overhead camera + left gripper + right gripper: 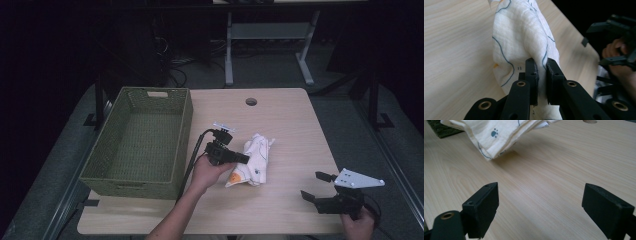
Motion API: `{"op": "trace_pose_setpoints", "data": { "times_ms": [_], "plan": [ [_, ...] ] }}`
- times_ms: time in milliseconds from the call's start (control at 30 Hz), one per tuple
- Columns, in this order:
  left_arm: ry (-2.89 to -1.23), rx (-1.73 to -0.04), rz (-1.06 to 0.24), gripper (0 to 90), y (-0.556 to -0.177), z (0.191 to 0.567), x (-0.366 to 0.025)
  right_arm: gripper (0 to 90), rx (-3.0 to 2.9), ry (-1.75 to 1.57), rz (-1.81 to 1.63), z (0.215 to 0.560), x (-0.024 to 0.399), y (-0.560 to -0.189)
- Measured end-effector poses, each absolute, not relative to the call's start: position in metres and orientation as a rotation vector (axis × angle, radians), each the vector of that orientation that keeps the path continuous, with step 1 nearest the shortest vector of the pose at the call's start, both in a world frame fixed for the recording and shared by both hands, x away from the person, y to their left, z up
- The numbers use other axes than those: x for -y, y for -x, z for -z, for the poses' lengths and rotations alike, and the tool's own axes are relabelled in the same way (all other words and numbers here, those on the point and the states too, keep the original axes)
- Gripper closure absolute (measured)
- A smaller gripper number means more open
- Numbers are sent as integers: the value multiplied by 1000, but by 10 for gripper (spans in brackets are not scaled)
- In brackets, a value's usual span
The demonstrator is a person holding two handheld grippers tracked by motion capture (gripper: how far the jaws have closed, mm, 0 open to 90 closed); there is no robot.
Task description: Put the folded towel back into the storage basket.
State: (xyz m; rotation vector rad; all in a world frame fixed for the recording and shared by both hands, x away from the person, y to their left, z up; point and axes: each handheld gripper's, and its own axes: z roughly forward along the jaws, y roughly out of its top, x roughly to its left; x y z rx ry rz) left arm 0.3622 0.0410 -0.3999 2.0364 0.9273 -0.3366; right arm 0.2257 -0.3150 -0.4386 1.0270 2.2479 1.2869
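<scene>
Just right of the green woven basket (137, 140), near the middle of the table (290, 115), the left gripper (239, 158) has its fingers (532, 75) pinched together on a fold of the white printed cloth (252, 160). Seen from the left gripper view, the fabric bunches between the two black pads and drapes away in a loose, rounded heap, its blue wavy lines and small orange marks showing. Gripping a fold near one edge rather than the whole bundle probably lets the cloth hang free once raised, which would suit dropping it into the basket; the right gripper view suggests its near end already sits slightly off the wood, a shadow beneath it. The basket stands open-topped with nothing visible inside, close beside the cloth, so the carry would be short. Farther from the basket, at the table's near right corner, the right gripper (320, 187) waits with its fingers (484, 207) wide apart over bare wood, holding nothing, likely kept clear.
</scene>
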Motion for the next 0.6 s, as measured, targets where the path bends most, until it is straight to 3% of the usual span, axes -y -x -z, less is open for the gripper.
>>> {"op": "trace_pose_setpoints", "data": {
  "times_ms": [267,600],
  "plan": [
    [-1993,-916,449,819,-364,393,-50,135,-2249,-1029,-1278,439,315,-226],
    [-1931,-898,499,818,-362,381,-66,135,-2259,-1029,-1260,439,314,-226]
  ]
}}
